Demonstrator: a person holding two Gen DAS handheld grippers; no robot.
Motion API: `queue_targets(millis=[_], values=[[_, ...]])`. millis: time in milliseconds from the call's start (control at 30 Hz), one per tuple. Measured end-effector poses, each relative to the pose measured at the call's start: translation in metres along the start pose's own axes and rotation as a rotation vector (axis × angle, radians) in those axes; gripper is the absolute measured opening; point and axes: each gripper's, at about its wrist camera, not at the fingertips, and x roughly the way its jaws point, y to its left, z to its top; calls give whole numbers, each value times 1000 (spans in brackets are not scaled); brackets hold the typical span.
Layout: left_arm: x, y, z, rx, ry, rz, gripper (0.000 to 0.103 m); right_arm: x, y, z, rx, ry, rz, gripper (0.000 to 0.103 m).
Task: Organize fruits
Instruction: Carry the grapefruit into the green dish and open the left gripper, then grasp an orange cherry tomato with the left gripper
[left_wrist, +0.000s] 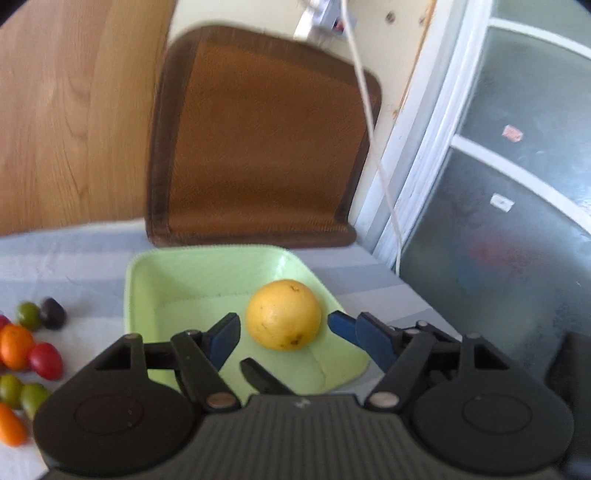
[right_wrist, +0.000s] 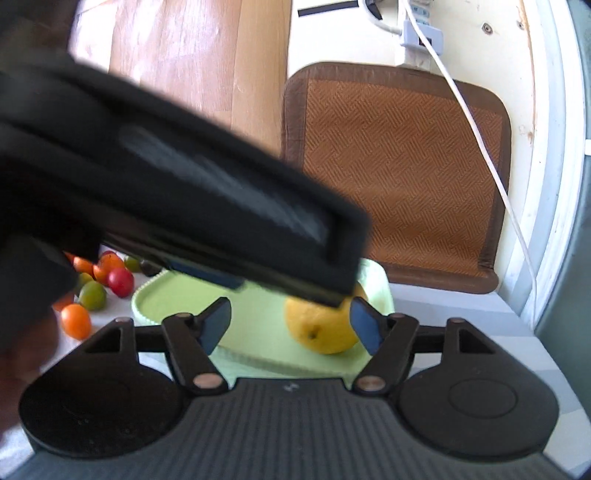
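**Lemon in the green tray, both jaws apart**

Left of the jaws, a cluster of small tomatoes (left_wrist: 26, 354) lies on the striped counter (left_wrist: 74, 266). The left gripper (left_wrist: 284, 328) has its jaws spread, not pressing the yellow lemon (left_wrist: 283, 314) between them, which rests in the green tray (left_wrist: 184, 280). From the right gripper (right_wrist: 291, 325), jaws also apart and empty, the left gripper's black body blocks the lemon's top. Beyond stand a brown mat (left_wrist: 266, 147) and white cable (left_wrist: 373, 129).
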Motion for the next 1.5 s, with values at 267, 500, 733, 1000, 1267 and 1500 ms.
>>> queue_targets(millis=[267,500,733,1000,1267,1500], values=[[-105,67,-30,-33,-147,162,77,-2,0,4,30,-136,-81,72],[-137,179,-70,-353,-29,332,74,-24,37,17,103,-116,132,47],[-117,190,-74,-387,7,240,74,5,120,9,-90,92,293,47],[-76,174,-68,-285,46,282,58,41,133,10,-95,218,315,48],[-80,162,-79,-249,26,255,31,41,138,8,-110,257,351,33],[-91,158,-87,-255,14,238,31,23,138,2,-128,236,335,33]])
